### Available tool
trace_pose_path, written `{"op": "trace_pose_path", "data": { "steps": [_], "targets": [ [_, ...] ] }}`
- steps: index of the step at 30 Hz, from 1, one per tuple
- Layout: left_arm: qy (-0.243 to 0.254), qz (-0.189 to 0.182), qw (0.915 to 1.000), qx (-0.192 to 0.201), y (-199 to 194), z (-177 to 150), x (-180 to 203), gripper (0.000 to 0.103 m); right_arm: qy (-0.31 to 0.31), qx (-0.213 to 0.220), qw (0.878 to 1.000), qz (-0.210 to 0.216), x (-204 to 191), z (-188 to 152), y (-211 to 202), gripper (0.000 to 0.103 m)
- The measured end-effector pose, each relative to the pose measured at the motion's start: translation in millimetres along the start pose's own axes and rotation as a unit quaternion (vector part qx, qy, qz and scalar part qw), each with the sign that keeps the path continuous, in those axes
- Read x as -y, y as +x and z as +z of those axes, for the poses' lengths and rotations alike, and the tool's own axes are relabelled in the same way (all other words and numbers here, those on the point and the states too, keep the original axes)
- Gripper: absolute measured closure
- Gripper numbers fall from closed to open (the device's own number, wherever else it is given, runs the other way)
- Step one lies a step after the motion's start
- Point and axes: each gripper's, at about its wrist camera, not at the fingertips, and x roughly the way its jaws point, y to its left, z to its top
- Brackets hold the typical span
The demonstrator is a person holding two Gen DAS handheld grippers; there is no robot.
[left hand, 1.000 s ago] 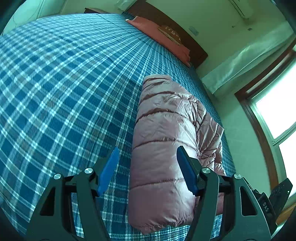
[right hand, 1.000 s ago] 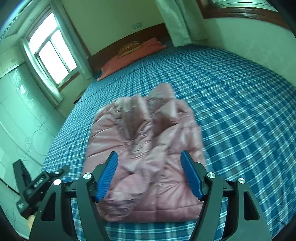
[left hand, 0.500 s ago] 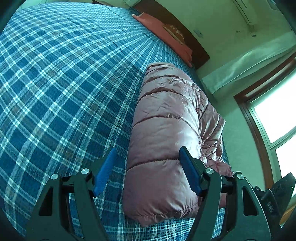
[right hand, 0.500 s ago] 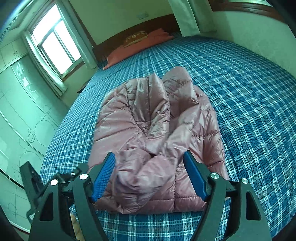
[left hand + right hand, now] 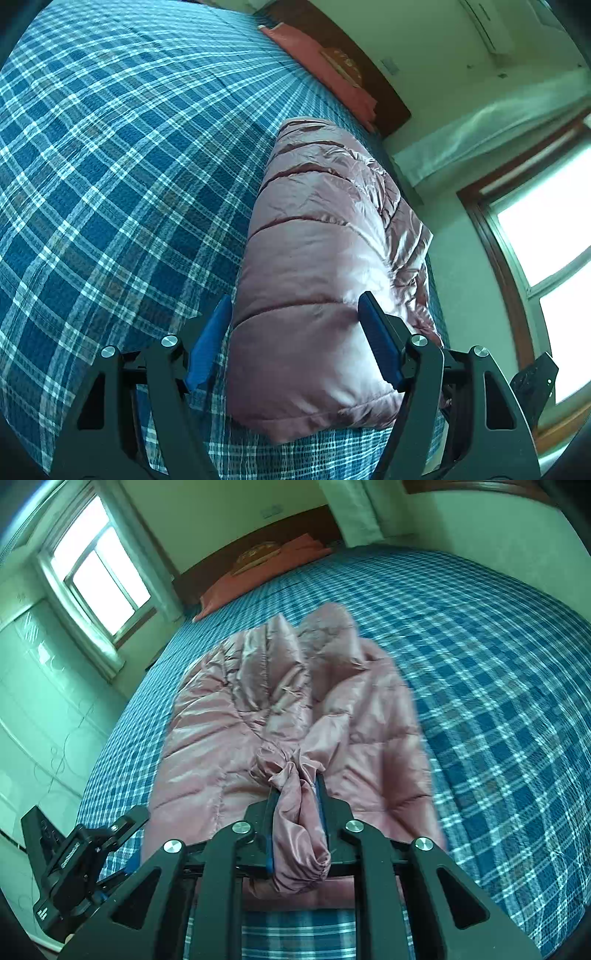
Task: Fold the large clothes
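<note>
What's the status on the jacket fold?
Right gripper shut on jacket cuff. Left gripper open, straddling jacket edge, not pinching. Jacket half-folded on bed. Nothing in the way.

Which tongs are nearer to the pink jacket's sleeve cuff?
Right. The right tongs are shut on the sleeve cuff of the pink jacket. The left tongs are open, straddling the jacket's folded edge, no cuff between them.

Home bedroom: large bed (image 5: 498, 672) under blue plaid cover, red pillow (image 5: 258, 576) against dark wooden headboard (image 5: 236, 550), curtained window (image 5: 99, 568), wall air conditioner (image 5: 487, 26).
</note>
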Motion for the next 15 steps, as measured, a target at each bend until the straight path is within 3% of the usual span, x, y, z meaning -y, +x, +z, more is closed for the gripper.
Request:
{"op": "trace_pose_path", "data": {
  "steps": [5, 8, 11, 15],
  "targets": [
    [0.014, 0.006, 0.9997, -0.020, 15.7, -9.3, 4.9, 0.028, 0.028, -0.002, 1.000, -0.014, 36.1, -14.6, 5.6, 0.089],
    [0.050, 0.026, 0.9979, -0.033, 32.6, -16.0, 15.8, 0.028, 0.048, -0.015, 0.999, -0.017, 56.9, -25.4, 20.1, 0.088],
    [0.058, 0.036, 0.9963, -0.052, 51.1, -22.3, 16.4, 0.038, 0.078, -0.024, 0.997, 0.002, 75.3, -32.9, 34.8, 0.091],
    [0.044, 0.044, 0.9964, -0.058, 64.9, -25.7, 8.5, 0.041, 0.120, -0.024, 0.992, 0.033, 88.4, -37.0, 41.0, 0.092]
  ]
}}
